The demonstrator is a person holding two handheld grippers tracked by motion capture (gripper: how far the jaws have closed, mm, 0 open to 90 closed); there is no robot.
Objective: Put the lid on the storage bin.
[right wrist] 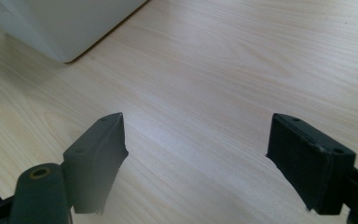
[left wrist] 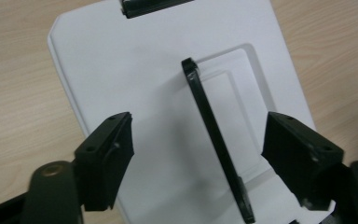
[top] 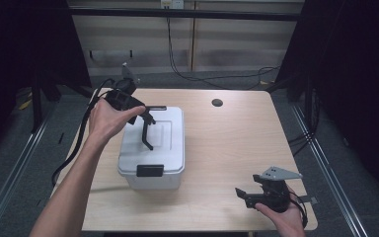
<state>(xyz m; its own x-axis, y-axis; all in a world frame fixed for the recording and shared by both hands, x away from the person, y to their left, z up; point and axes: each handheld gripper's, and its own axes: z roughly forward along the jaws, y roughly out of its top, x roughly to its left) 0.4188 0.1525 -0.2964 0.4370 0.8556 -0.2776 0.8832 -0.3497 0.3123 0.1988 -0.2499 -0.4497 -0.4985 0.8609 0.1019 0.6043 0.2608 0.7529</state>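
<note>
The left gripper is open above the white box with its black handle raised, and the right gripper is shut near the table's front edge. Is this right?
Not quite. The right gripper is open: the right gripper view shows its jaws wide apart over the bare table. The rest holds: the left gripper is open above the white box, handle raised.

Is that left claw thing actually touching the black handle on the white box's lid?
Apart. In the left gripper view, the left gripper is open, with white lid showing between the handle and each jaw.
</note>
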